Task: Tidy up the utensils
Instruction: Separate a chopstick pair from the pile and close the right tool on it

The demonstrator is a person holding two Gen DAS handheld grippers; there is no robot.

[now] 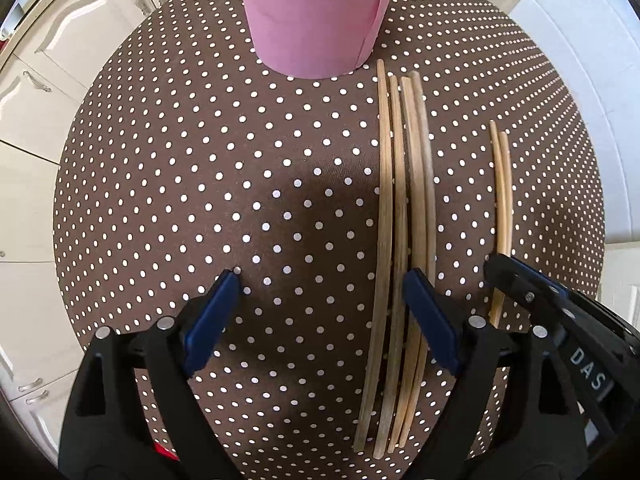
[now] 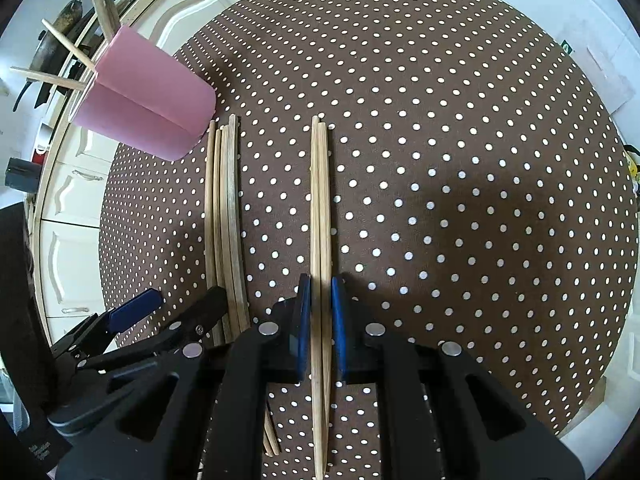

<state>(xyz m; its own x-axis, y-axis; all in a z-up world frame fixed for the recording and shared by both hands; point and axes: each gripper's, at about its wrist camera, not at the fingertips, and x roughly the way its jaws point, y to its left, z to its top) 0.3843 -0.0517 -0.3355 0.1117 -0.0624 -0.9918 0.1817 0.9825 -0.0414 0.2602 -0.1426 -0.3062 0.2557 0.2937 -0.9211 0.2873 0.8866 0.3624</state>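
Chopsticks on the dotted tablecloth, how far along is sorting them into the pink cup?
Done: a few sticks already stand in the pink cup. In hand: the right tool is closing around a pair of chopsticks. Left: four chopsticks beside the open left tool.

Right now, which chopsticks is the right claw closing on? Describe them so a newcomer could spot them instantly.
Start at the pink cup on the dotted brown tablecloth. Beside its base lies a bundle of four chopsticks; further right, apart from it, lies a pair of chopsticks. That pair is the one: only two sticks, lying alone, with the right claw straddling them.
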